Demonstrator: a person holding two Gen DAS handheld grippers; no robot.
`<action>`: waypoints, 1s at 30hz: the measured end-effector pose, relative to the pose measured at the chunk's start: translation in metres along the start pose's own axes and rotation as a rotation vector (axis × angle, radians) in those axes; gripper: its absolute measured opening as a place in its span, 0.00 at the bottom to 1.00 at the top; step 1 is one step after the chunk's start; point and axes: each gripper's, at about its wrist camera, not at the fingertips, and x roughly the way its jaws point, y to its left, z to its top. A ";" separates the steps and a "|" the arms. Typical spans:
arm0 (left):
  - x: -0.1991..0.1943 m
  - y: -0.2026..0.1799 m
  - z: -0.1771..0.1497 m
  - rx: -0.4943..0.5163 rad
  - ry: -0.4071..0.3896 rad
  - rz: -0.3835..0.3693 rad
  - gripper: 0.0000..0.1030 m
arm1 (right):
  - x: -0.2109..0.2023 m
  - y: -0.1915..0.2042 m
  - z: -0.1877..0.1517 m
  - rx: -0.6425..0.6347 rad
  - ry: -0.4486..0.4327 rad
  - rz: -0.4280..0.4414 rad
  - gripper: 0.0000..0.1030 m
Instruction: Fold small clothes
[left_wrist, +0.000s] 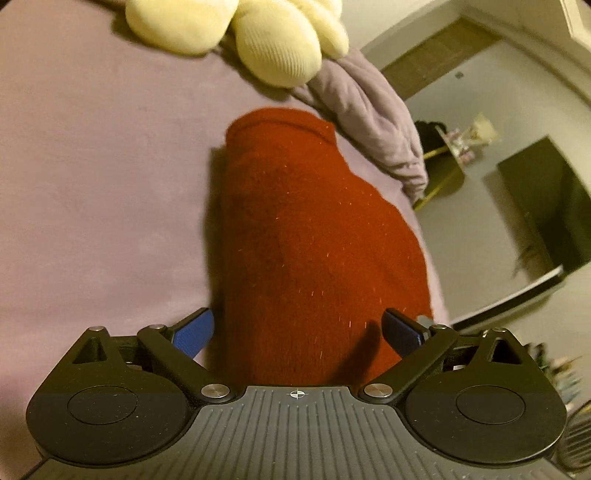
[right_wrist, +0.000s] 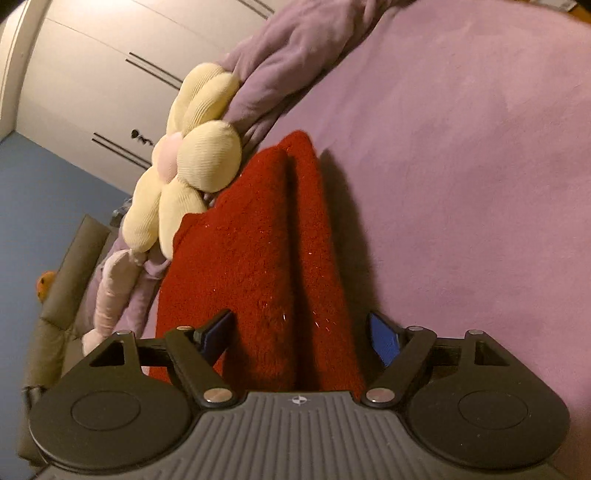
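Observation:
A red fuzzy knit garment lies folded lengthwise on the purple bed sheet. My left gripper is open, its blue pads straddling the garment's near end just above it. In the right wrist view the same red garment shows a long fold crease down its middle. My right gripper is open too, its blue pads on either side of the garment's near end. Neither gripper holds the cloth.
A cream flower-shaped plush pillow lies beyond the garment; it also shows in the right wrist view. A bunched purple blanket runs along the bed edge. A dark cabinet and white wardrobe doors stand beyond the bed.

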 end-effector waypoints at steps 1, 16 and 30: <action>0.006 0.002 0.002 -0.015 0.001 -0.011 0.97 | 0.004 -0.002 0.002 0.009 0.005 0.012 0.80; 0.029 0.010 0.010 -0.100 -0.079 -0.043 0.70 | 0.035 -0.012 0.003 0.130 0.026 0.183 0.49; -0.107 0.018 -0.024 0.087 -0.209 0.183 0.65 | 0.079 0.066 -0.068 0.025 0.237 0.320 0.51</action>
